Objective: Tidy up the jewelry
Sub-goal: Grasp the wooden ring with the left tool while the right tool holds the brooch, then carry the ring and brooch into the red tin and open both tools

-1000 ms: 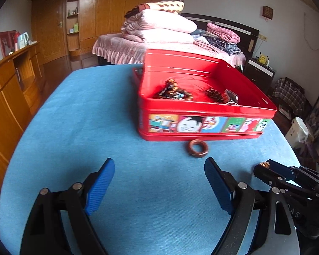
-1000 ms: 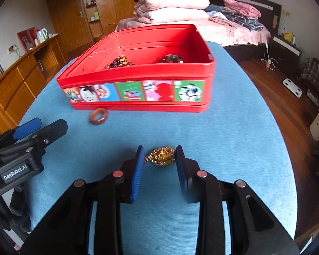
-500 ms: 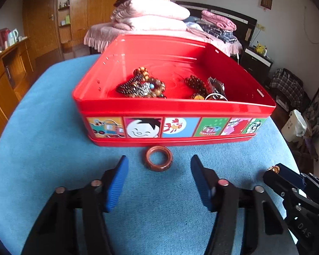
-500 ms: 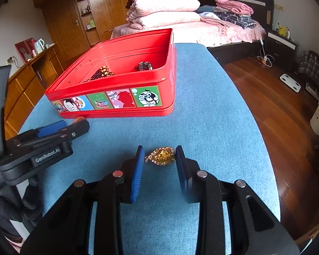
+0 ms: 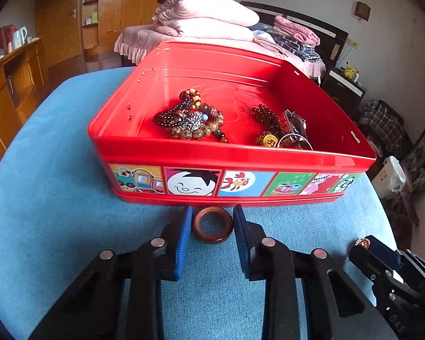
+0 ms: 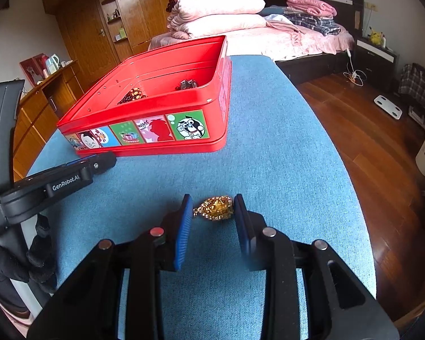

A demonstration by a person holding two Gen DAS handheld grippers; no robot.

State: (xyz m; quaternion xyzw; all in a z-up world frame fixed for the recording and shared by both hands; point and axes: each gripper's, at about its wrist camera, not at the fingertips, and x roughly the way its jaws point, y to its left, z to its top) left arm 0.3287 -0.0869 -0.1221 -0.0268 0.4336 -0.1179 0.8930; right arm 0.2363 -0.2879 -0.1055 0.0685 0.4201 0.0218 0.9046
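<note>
Left gripper [image 5: 212, 223]: jaws just closing, now pinching the brown ring [image 5: 212, 224] on the blue table [image 5: 56, 198], just before the red tin [image 5: 240, 155]. Right gripper [image 6: 212, 212]: clamped on gold trinket [image 6: 215, 208], well clear of tin.

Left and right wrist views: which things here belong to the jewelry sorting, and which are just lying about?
Job:
red tin
beaded bracelets inside it
brown ring between left gripper pads
gold piece in right gripper

Lying about:
folded bedding
kettle
floor scale
</note>
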